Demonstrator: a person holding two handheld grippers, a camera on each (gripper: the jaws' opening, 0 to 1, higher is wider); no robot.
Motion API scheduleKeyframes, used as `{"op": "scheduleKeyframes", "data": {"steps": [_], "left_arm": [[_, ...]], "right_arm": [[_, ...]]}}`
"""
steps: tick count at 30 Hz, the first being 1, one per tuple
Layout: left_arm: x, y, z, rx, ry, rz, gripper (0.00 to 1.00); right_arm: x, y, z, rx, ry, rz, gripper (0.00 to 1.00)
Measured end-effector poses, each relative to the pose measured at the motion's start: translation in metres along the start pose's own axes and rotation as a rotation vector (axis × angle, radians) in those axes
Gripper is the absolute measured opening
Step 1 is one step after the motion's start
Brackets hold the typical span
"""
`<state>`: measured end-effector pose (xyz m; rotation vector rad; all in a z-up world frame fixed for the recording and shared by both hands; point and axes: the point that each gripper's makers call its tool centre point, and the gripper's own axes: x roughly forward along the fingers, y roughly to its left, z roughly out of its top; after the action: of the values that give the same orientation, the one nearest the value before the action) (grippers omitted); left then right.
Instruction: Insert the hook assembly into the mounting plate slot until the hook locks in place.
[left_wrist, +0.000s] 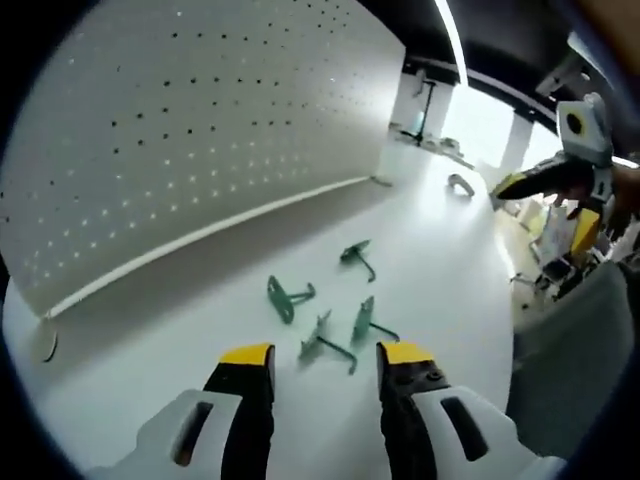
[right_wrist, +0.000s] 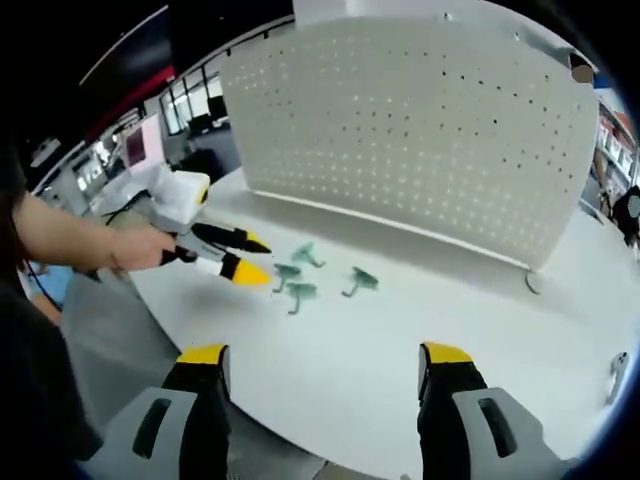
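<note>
Pegboard stands upright on the white table, its holes facing both grippers. Four green hooks lie loose on the table in front of it, just ahead of the left gripper, whose jaws stand apart and empty. The right gripper hovers farther back, jaws wide, holding nothing.
</note>
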<state>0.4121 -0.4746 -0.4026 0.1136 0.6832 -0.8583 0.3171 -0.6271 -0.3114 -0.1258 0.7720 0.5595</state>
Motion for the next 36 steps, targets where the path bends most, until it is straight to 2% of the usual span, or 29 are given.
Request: {"op": "scheduleKeyframes", "data": {"steps": [5,11,13,16,18,21,24,33,36], "left_arm": [[0.006,0.005,-0.003,0.039,-0.002,-0.004,0.34],[0.014,0.009,-0.006,0.037,-0.007,-0.008,0.24],[0.017,0.006,-0.013,0.074,0.045,-0.039,0.20],[0.020,0.006,-0.008,0.091,0.025,-0.036,0.18],[0.022,0.006,0.001,0.059,-0.029,-0.034,0.16],[0.024,0.007,-0.005,0.084,0.007,-0.038,0.11],[0.026,0.006,-0.006,0.089,0.003,-0.045,0.07],[0.027,0.008,-0.006,0.085,0.008,-0.036,0.05],[0.026,0.010,-0.007,0.107,0.010,-0.037,0.04]], "right_arm": [[0.003,-0.001,0.000,-0.001,0.009,-0.001,0.77],[0.007,-0.003,-0.002,0.008,0.022,-0.007,0.76],[0.008,-0.003,-0.004,0.007,0.029,-0.008,0.76],[0.009,-0.004,-0.006,0.009,0.038,-0.007,0.76],[0.010,-0.004,-0.008,0.007,0.047,-0.006,0.76],[0.011,-0.004,-0.008,0.008,0.048,-0.005,0.75],[0.012,-0.004,-0.009,0.008,0.053,-0.004,0.75],[0.015,-0.001,-0.011,0.014,0.054,0.003,0.75],[0.015,-0.001,-0.010,0.013,0.053,0.004,0.75]]}}
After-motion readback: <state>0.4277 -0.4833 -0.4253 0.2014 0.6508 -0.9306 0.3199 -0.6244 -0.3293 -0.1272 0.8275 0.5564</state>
